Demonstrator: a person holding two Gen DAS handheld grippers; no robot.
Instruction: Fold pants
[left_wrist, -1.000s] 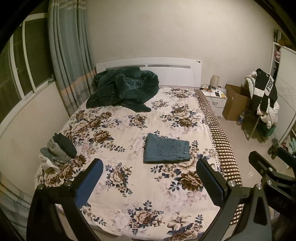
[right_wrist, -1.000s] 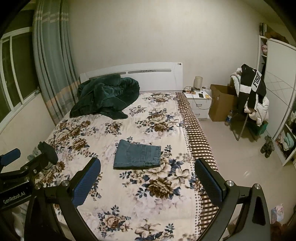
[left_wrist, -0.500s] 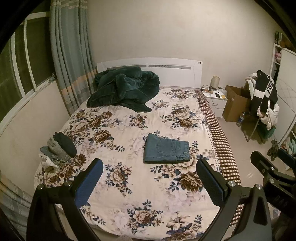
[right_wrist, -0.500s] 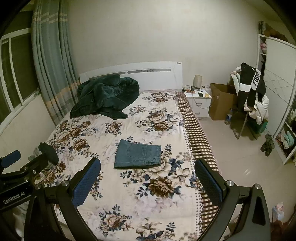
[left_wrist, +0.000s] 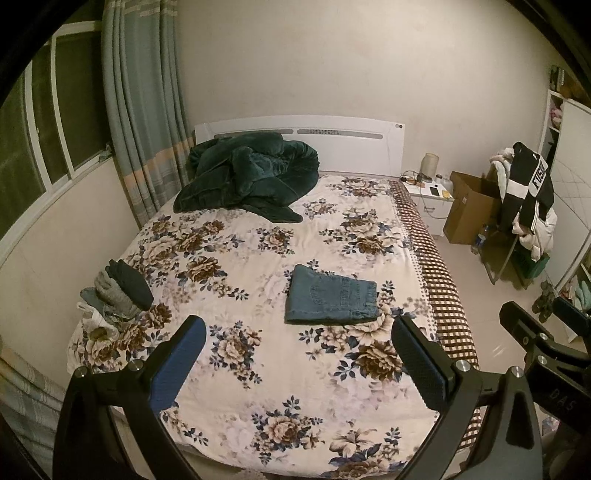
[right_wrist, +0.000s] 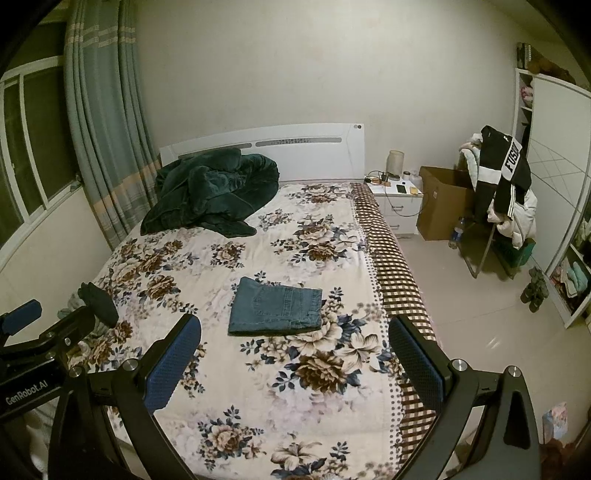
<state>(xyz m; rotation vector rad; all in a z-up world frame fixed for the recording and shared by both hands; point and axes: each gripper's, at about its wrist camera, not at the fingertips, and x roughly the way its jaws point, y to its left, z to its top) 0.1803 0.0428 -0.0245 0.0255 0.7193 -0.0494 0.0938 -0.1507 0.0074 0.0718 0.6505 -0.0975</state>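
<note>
Neatly folded blue pants (left_wrist: 332, 300), flat.

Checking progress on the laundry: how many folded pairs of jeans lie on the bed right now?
1. The folded blue denim jeans lie flat mid-bed on the floral bedspread. The small clothes pile at the bed's left edge may hide more.

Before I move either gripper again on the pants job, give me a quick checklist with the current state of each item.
1. Jeans folded into a flat rectangle on the bed: ok.
2. Left gripper open, holding nothing: ok.
3. Right gripper open, holding nothing: ok.
4. Both grippers well back from the jeans, not touching: ok.
5. Clothes pile at the bed's left edge apart from the jeans: ok.
6. Another pair waiting to be folded: cannot tell.
</note>
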